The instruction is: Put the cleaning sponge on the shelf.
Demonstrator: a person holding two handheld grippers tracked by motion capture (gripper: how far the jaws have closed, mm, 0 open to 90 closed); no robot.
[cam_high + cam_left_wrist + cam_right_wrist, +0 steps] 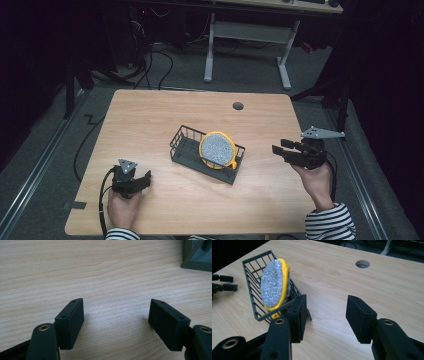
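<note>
The right gripper point(324, 315) is held wide open with nothing between its jaws, just beside the near end of the wire basket point(254, 280); the left gripper point(116, 322) is likewise spread and empty, low over the bare table point(105, 272). The yellow-rimmed scouring pad point(272, 283) is propped on edge inside the basket. It would best be pinched across its raised rim, clear of the wires.
</note>
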